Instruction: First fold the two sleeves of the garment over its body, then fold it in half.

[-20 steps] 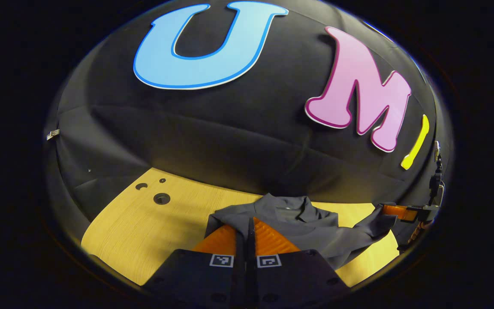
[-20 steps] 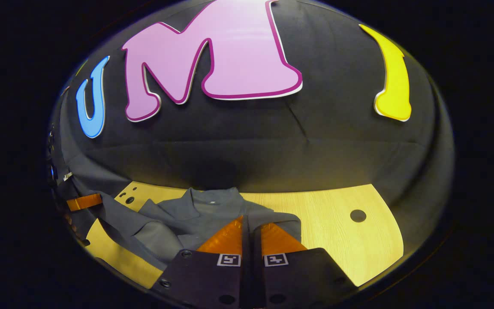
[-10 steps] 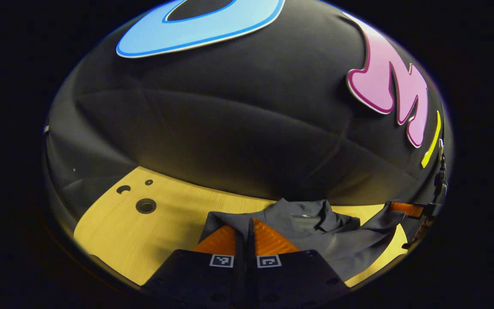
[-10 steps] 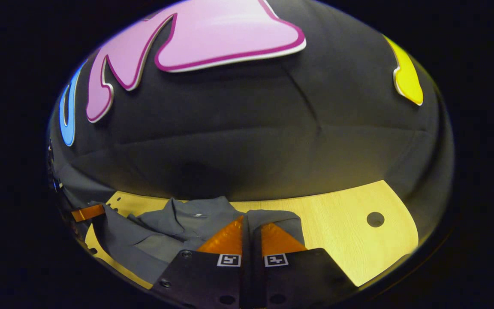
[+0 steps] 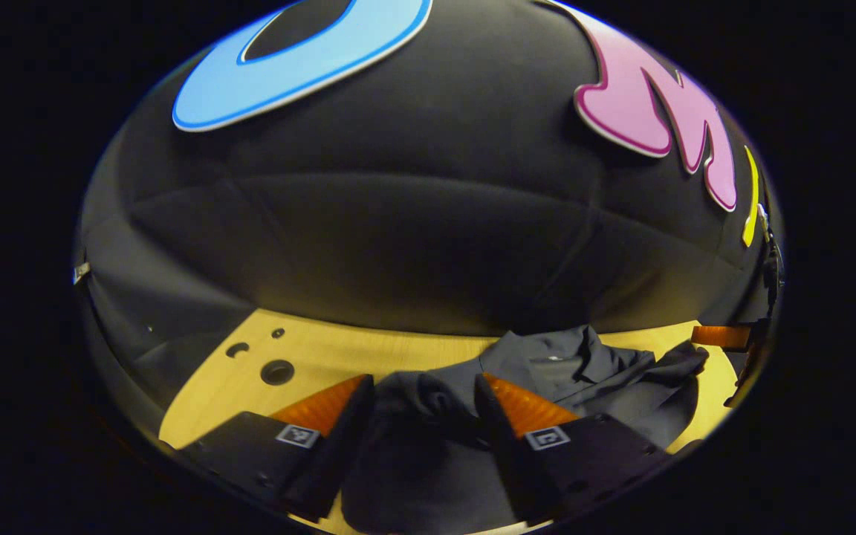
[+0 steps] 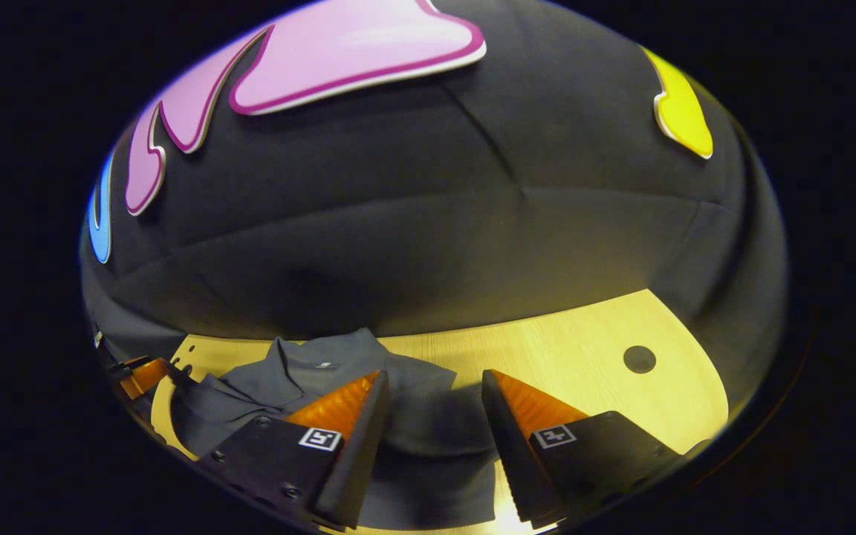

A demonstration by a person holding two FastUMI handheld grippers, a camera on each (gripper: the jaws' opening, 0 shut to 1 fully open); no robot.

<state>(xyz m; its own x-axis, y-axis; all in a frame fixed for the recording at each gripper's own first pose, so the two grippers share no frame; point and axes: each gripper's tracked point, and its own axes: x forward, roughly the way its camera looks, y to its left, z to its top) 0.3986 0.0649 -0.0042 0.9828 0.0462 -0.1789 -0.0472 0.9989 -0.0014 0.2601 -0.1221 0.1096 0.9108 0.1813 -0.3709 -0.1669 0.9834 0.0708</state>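
Both claws (image 5: 423,397) (image 6: 432,397) now wide apart, empty, garment (image 6: 339,371) seemingly flat beneath.

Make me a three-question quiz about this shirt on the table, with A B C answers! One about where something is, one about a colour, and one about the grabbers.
1. Where does the garment lie?
A. On the wooden table
B. On the floor
C. On a chair

2. What colour is the garment?
A. Red
B. Dark grey
C. White

3. How do the fingers of the left gripper and right gripper stand?
A. Both pairs closed tight
B. One pair closed, one apart
C. Both pairs spread apart

Answers:
1. A, the cloth rests on the light wood top.
2. B, it is dark grey in both views.
3. C, each view has a wide gap between its own fingers, with cloth lying loose between them.
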